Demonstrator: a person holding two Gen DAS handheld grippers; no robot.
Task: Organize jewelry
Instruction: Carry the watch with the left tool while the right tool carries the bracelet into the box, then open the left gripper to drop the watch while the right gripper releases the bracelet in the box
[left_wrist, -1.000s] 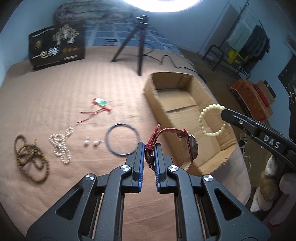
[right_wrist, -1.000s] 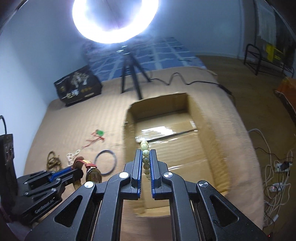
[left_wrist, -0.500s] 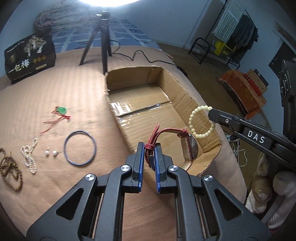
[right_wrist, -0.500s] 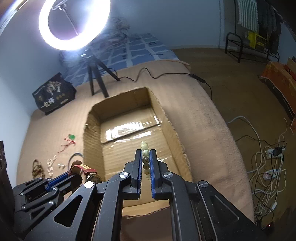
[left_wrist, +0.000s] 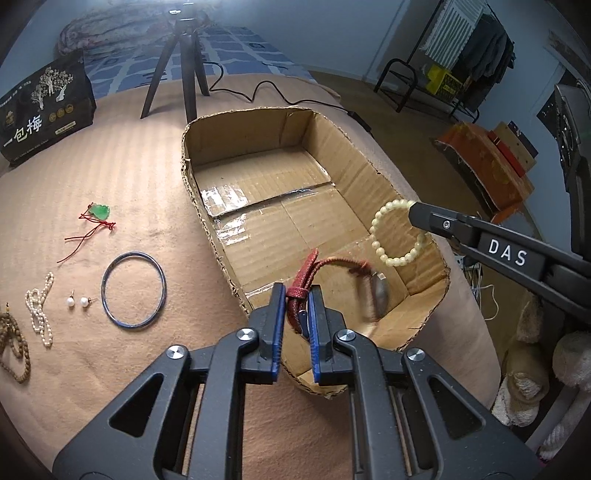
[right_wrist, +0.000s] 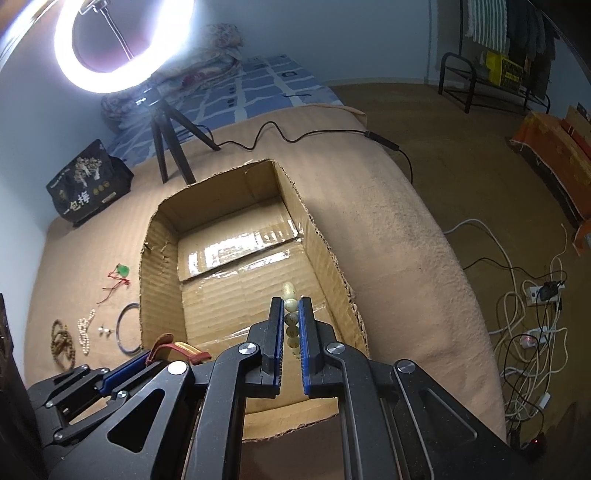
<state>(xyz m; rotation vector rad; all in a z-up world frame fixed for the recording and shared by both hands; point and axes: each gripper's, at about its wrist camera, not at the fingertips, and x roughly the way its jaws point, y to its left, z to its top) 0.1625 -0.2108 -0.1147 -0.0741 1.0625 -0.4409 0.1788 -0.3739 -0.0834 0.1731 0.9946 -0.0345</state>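
Overhead, red-strapped watch (left_wrist: 334, 275), pale beaded bracelet (left_wrist: 397, 233)

Glowing ring light (right_wrist: 122, 48) on a tripod (right_wrist: 170, 144), pale blue walls (right_wrist: 332, 37), brown floor (right_wrist: 461, 155), clothes rack (left_wrist: 469, 55).

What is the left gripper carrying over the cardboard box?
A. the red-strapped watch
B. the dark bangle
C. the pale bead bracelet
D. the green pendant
A: the left gripper is shut on the red strap of the watch, which hangs above the cardboard box; the pale bead bracelet is in the right gripper.
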